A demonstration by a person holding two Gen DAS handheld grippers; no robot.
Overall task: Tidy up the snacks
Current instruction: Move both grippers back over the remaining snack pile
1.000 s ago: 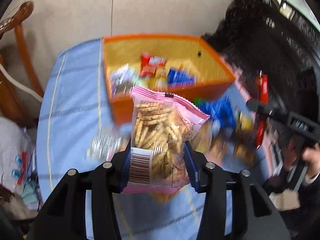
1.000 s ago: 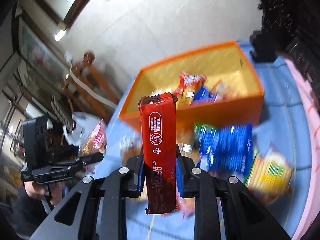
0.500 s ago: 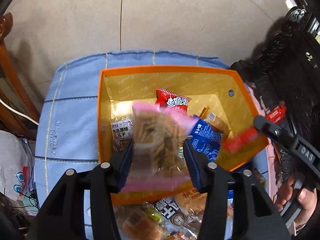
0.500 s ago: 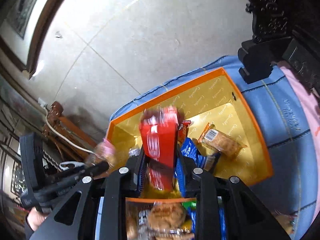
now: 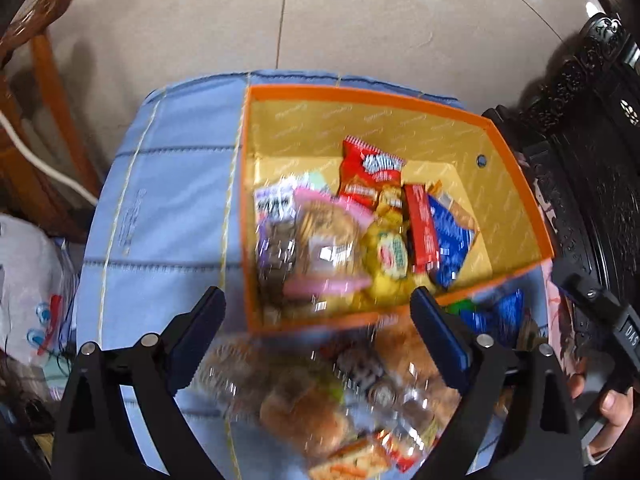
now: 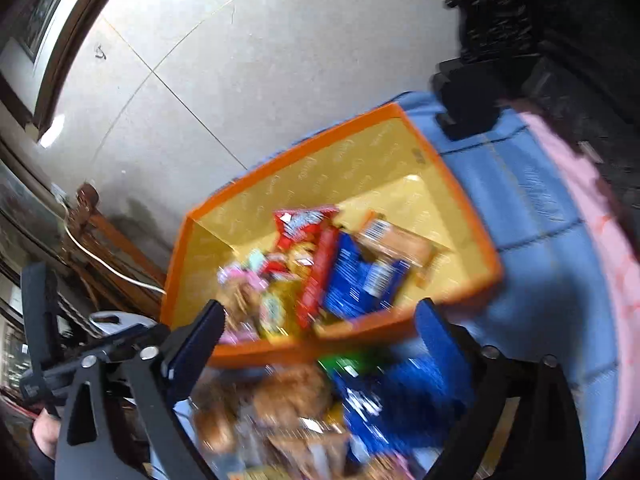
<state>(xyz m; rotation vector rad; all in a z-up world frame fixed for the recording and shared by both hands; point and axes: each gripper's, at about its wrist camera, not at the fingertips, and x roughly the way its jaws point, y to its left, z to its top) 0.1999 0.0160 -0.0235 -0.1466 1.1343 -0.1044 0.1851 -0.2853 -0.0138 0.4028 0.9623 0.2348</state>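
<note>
Both grippers spread wide, nothing held: left gripper (image 5: 318, 304), right gripper (image 6: 320, 316). One orange box (image 5: 362, 94) on blue cloth (image 5: 168, 208); pink cracker bag (image 5: 326, 240) and red bar (image 5: 420, 228) lie inside. Loose snack pile (image 5: 340, 396) near side; blurred, count unclear.

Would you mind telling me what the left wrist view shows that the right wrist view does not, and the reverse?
Only the left wrist view shows the person's fingers at its lower right edge.

Only the right wrist view shows the dark picture frame on the wall and the pink cloth beside the blue cover.

Both show the orange box holding snacks, the red bar inside it, loose snacks in front, and an open, empty hand-held gripper: left, right.
</note>
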